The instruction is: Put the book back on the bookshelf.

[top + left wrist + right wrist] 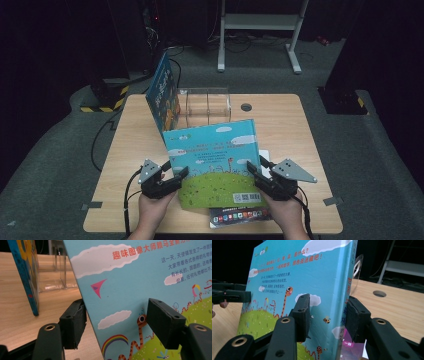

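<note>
A light wooden counter (135,135) with rounded corners is seen standing on grey carpeted floor (45,165). A round cable hole (246,107) is set into the counter near its far edge. The surroundings are kept dark: black curtains or panels (50,40) are seen at the left and right, and the light falls mainly on the counter. Behind the counter, a white metal frame (260,30) with a low shelf and splayed feet is placed on the floor. Black stands with yellow-and-black striped bases (107,97) are positioned at the far left and far right. Loose cables (175,65) are laid across the carpet at the back. Small strips of grey tape (92,205) are stuck to the floor beside the counter.
</note>
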The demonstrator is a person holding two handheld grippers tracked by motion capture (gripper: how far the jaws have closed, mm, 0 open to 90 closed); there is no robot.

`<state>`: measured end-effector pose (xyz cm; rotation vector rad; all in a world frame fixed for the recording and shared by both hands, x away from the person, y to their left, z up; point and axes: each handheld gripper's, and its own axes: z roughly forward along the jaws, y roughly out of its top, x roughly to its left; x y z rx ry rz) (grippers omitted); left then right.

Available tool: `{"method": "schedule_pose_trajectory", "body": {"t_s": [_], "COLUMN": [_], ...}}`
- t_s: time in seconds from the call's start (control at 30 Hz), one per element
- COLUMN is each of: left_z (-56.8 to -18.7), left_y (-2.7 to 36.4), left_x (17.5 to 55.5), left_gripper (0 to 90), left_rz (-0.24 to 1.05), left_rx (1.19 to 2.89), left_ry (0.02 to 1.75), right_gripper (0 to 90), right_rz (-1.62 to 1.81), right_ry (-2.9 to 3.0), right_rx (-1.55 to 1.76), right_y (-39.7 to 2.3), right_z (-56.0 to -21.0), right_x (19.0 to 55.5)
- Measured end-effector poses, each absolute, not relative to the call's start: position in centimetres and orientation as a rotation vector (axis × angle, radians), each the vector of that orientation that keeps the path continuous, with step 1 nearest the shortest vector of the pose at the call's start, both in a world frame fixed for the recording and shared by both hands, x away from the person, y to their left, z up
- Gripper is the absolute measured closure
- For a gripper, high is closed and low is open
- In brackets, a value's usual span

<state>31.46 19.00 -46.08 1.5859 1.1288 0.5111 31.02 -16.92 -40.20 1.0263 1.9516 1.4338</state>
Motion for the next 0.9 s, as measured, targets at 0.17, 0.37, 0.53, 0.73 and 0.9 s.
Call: {"method": "schedule_pose_trajectory", "body": {"t_s": [0.17,0.37,0.53,0.73,0.9], "left_z": [-45.7,-45.0,-44.6,-44.3,-44.1], "left_y": [18.9,18.5,18.1,17.7,17.2], "left_x": [31.3,31.1,31.2,31.7,32.3], "left_gripper": [36.4,39.9,43.3,44.1,44.5], "left_rz": [0.545,0.609,0.652,0.676,0.682], "left_rx": [1.570,1.563,1.556,1.556,1.550], "left_ry": [1.107,1.077,1.064,1.047,1.029], "right_gripper": [58.6,58.8,58.8,58.0,57.3], "right_rz": [1.441,1.450,1.457,1.460,1.462], "right_ry": [1.921,1.881,1.838,1.785,1.749], "right_rx": [1.013,0.998,0.973,0.945,0.934], "right_y": [-17.1,-17.3,-17.4,-17.6,-17.8], "right_z": [-40.0,-39.7,-39.2,-38.8,-38.8], "right_x": [30.8,30.5,30.4,30.4,30.5]}}
